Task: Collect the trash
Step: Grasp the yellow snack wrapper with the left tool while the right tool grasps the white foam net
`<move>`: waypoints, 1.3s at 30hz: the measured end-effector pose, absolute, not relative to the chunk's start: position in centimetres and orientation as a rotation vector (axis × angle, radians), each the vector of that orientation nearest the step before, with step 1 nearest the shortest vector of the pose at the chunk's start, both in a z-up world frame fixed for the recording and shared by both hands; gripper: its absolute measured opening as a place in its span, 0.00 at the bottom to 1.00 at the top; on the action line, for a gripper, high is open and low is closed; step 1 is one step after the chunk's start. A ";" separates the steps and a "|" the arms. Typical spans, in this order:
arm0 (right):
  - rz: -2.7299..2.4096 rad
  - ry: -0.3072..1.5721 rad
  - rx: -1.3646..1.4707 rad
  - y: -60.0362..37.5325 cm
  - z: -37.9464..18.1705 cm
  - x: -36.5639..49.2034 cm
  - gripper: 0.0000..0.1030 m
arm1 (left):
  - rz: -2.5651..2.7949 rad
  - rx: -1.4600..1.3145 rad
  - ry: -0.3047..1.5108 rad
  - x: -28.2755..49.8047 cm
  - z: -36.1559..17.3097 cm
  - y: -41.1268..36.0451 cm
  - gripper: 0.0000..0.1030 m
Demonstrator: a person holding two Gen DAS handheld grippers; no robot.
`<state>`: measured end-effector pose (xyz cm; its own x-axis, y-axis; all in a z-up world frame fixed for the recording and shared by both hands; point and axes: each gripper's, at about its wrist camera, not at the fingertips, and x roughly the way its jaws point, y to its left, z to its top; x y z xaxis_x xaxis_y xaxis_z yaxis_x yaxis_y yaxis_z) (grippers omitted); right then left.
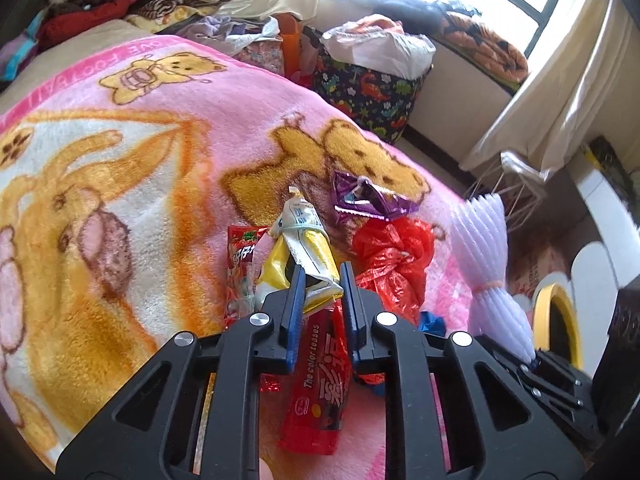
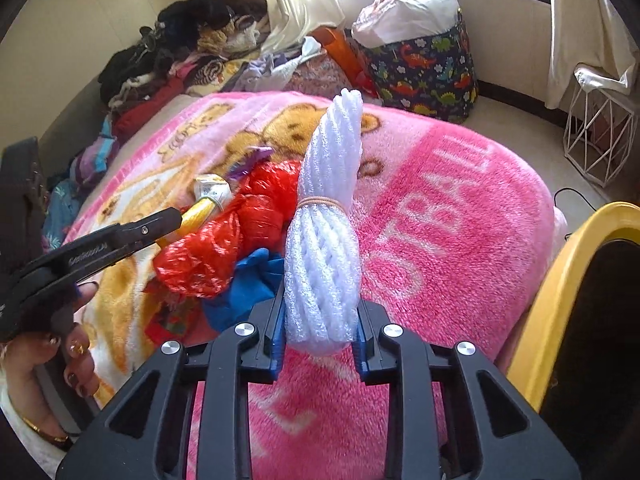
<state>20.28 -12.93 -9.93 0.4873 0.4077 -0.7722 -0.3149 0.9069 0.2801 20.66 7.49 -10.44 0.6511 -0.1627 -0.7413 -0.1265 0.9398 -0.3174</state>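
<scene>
My left gripper (image 1: 321, 280) is shut on a yellow and white snack wrapper (image 1: 304, 244), holding it over the pink blanket (image 1: 160, 128). Under it lie a red candy wrapper (image 1: 316, 384), another red wrapper (image 1: 240, 264), a purple wrapper (image 1: 368, 200) and a crumpled red plastic bag (image 1: 392, 260). My right gripper (image 2: 320, 320) is shut on a white foam net roll (image 2: 328, 216) tied with a rubber band, held upright. The roll also shows in the left wrist view (image 1: 492, 264). The left gripper's fingers (image 2: 160, 224) show at the left of the right wrist view.
A yellow-rimmed bin (image 2: 560, 304) stands at the right, by the bed edge. A blue scrap (image 2: 248, 284) lies by the red bag (image 2: 224, 248). A dinosaur-print basket (image 2: 428, 68) and a white wire stand (image 2: 596, 136) stand on the floor beyond. Clothes (image 2: 180, 52) pile at the back left.
</scene>
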 end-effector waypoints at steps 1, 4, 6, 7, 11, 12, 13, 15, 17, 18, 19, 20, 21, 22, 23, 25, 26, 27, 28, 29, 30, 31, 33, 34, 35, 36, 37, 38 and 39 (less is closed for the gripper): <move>0.442 0.961 0.111 -13.2 -9.7 20.0 0.24 | -0.020 -0.363 0.859 20.5 -10.2 7.6 0.10; 0.448 0.946 0.131 -13.8 -8.9 19.3 0.24 | -0.027 -0.378 0.825 19.8 -9.3 7.8 0.09; 0.457 0.939 0.143 -14.2 -8.5 18.8 0.24 | -0.044 -0.383 0.797 19.3 -8.4 7.7 0.09; 0.459 0.935 0.146 -14.3 -8.3 18.5 0.24 | -0.051 -0.379 0.786 19.1 -8.0 7.5 0.09; 0.488 0.920 0.143 -14.6 -7.3 17.2 0.24 | -0.074 -0.378 0.749 18.2 -6.4 7.0 0.09; 0.498 0.913 0.139 -14.7 -6.9 16.8 0.24 | -0.078 -0.376 0.741 17.9 -6.0 6.9 0.09; 0.501 0.909 0.135 -14.6 -6.7 16.6 0.24 | -0.084 -0.372 0.730 17.7 -5.6 6.7 0.08; 0.511 0.903 0.132 -14.6 -6.3 16.1 0.24 | -0.095 -0.369 0.713 17.2 -4.7 6.4 0.08; 0.517 0.895 0.131 -14.6 -5.9 15.7 0.24 | -0.104 -0.374 0.702 16.8 -4.2 6.2 0.08; 0.520 0.893 0.131 -14.6 -5.7 15.6 0.24 | -0.107 -0.374 0.698 16.7 -4.0 6.2 0.08; 0.523 0.889 0.130 -14.5 -5.5 15.4 0.24 | -0.110 -0.371 0.689 16.5 -3.5 6.0 0.08; 0.524 0.887 0.131 -14.6 -5.4 15.2 0.24 | -0.113 -0.369 0.685 16.3 -3.3 5.9 0.08; 0.527 0.883 0.132 -14.6 -5.3 15.1 0.24 | -0.118 -0.367 0.680 16.1 -3.0 5.7 0.08; 0.528 0.880 0.133 -14.7 -5.1 15.0 0.24 | -0.122 -0.367 0.677 16.0 -2.8 5.5 0.08; 0.529 0.877 0.132 -14.7 -5.0 14.9 0.24 | -0.125 -0.369 0.674 15.8 -2.6 5.5 0.08; 0.529 0.868 0.134 -14.8 -4.7 14.6 0.24 | -0.131 -0.370 0.668 15.5 -2.3 5.2 0.08; 0.529 0.863 0.136 -15.0 -4.5 14.4 0.24 | -0.135 -0.368 0.665 15.3 -2.1 5.0 0.08; 0.529 0.859 0.137 -15.1 -4.4 14.4 0.24 | -0.140 -0.363 0.663 15.2 -2.0 4.8 0.08; 0.528 0.855 0.139 -15.2 -4.2 14.3 0.24 | -0.142 -0.360 0.663 15.1 -1.9 4.7 0.08; 0.528 0.852 0.140 -15.3 -4.1 14.1 0.24 | -0.145 -0.358 0.662 15.0 -1.8 4.5 0.08; 0.524 0.846 0.141 -15.5 -3.9 13.9 0.24 | -0.148 -0.357 0.662 14.9 -1.7 4.3 0.08; 0.523 0.843 0.142 -15.7 -3.9 13.9 0.24 | -0.153 -0.355 0.662 14.8 -1.6 4.0 0.08; 0.518 0.837 0.148 -16.0 -3.6 13.7 0.24 | -0.160 -0.353 0.662 14.7 -1.5 3.7 0.08; 0.515 0.833 0.151 -16.2 -3.6 13.8 0.24 | -0.166 -0.348 0.661 14.6 -1.4 3.3 0.08; 0.512 0.830 0.154 -16.4 -3.5 13.7 0.24 | -0.170 -0.345 0.660 14.5 -1.3 3.1 0.08; 0.508 0.825 0.158 -16.7 -3.3 13.6 0.24 | -0.176 -0.341 0.658 14.4 -1.2 2.8 0.08; 0.506 0.822 0.161 -16.8 -3.2 13.5 0.24 | -0.182 -0.338 0.657 14.3 -1.1 2.5 0.08; 0.502 0.817 0.165 -17.1 -3.1 13.4 0.24 | -0.186 -0.334 0.657 14.3 -1.0 2.3 0.08; 0.499 0.815 0.167 -17.3 -3.0 13.3 0.24 | -0.192 -0.329 0.656 14.2 -0.9 1.9 0.08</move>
